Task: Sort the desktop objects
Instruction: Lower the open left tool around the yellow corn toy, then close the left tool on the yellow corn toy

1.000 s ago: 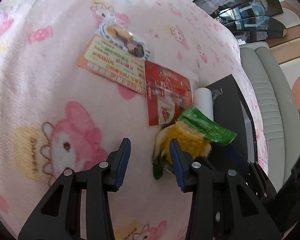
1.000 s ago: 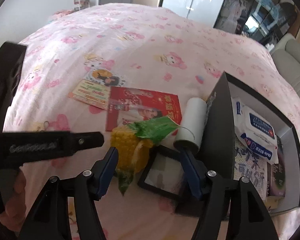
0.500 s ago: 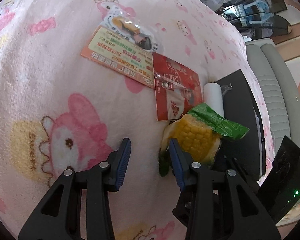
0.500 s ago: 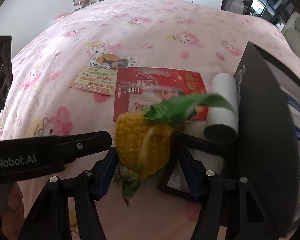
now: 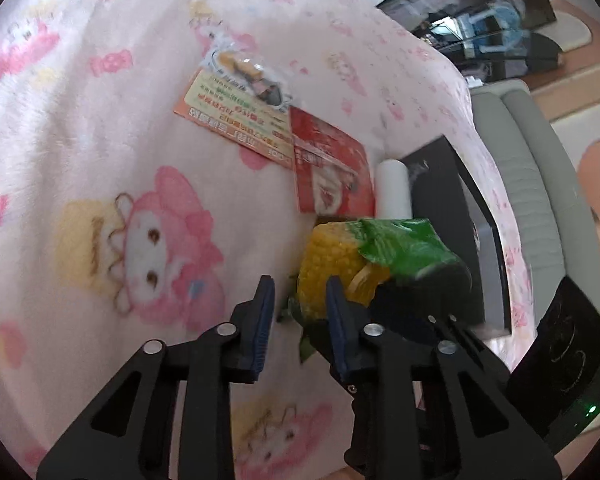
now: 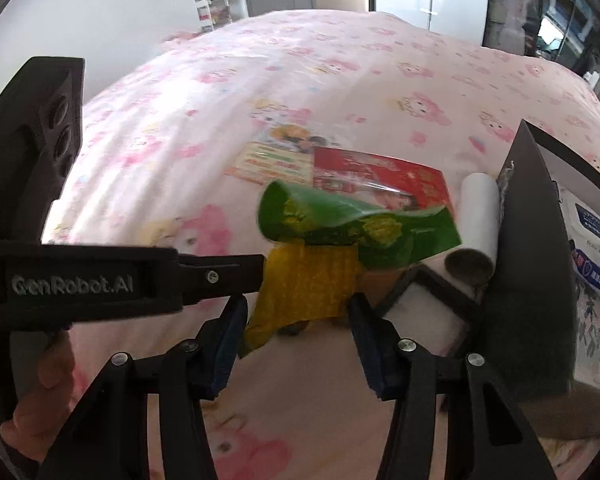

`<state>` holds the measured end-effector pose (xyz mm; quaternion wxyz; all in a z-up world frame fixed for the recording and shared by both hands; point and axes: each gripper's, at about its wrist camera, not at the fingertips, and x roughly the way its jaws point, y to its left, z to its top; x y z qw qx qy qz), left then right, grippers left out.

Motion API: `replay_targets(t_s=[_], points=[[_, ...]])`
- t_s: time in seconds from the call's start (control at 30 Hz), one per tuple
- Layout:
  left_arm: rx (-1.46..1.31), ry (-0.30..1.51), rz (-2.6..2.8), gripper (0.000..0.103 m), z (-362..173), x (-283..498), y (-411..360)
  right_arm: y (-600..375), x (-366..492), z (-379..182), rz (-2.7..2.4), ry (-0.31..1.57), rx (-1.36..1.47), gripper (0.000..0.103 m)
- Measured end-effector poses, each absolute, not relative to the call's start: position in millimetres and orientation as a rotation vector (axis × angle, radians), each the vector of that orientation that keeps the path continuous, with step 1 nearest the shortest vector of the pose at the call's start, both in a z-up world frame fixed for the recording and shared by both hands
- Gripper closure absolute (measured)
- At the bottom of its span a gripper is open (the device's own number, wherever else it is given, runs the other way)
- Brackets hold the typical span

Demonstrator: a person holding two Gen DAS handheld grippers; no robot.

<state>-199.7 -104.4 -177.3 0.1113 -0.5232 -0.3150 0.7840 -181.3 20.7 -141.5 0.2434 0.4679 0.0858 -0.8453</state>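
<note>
In the left wrist view, the left gripper (image 5: 300, 312) hangs over a pink cartoon-print blanket (image 5: 100, 140) with its fingers (image 5: 263, 320) a narrow gap apart and nothing between them; the right finger's tip sits against the near side of the corn packet (image 5: 336, 264), a yellow cob in a wrapper with a green top. Beyond the packet lie a red packet (image 5: 328, 168), an orange-and-green card (image 5: 236, 116) overlapped by a round sticker packet (image 5: 244, 74), and a white roll (image 5: 394, 188) just beside the black box (image 5: 440, 184). In the right wrist view, the right gripper (image 6: 300, 340) has its fingers (image 6: 370, 344) spread wide, with the corn packet (image 6: 316, 264) ahead of and between the tips; whether the pads touch it cannot be told. The left gripper's black body (image 6: 100, 280) reaches in from the left, held by a hand (image 6: 36, 408), its tip at the packet's left edge. A black-framed pad (image 6: 424, 312) lies just right of the packet, the white roll (image 6: 476, 224) beside the black box (image 6: 536, 240), which holds a wipes pack (image 6: 592, 248). The red packet (image 6: 380, 176) and card (image 6: 272, 164) lie behind.
</note>
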Motion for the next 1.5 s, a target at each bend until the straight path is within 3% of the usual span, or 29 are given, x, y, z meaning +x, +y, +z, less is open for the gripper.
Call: replay_targets(t_s=[0.17,0.3,0.37,0.5,0.57,0.97,1.0,1.23,1.5], points=[[-1.56,-0.982,2.319,0.078,-178.3,-183.0,-113.3,43.7,-162.5,-135.0,-2.268,0.086,1.313,0.056],[-1.501,-1.092,2.303,0.077,-184.1,-193.6,-118.6,57.2,-171.5,-139.6,-2.365,0.071,1.34,0.056],[-1.457,-1.134,2.27,0.066,-187.6,-199.3,-117.8,60.3,-176.5,-142.4,-2.384,0.028,1.354,0.056],[-1.476,-1.133,2.211,0.063,-197.3,-209.1,-106.1,59.5,-186.6,-151.5,-2.387,-0.008,1.393,0.055],[-1.49,-1.133,2.191,0.056,-201.8,-211.4,-102.2,58.0,-191.6,-159.4,-2.377,-0.023,1.424,0.053],[-1.459,-1.104,2.111,0.056,-198.0,-205.9,-90.4,75.1,-191.8,-161.4,-2.276,-0.267,1.385,0.058],[-1.45,-1.094,2.1,0.056,-195.7,-203.7,-88.5,76.4,-189.1,-157.4,-2.267,-0.276,1.369,0.064],[-1.418,-0.98,2.141,0.055,-170.5,-176.1,-77.6,69.5,-146.7,-132.8,-2.283,-0.14,1.255,0.068],[-1.419,-1.046,2.175,0.055,-184.2,-187.3,-79.0,105.2,-157.2,-151.3,-2.427,-0.236,1.39,0.068]])
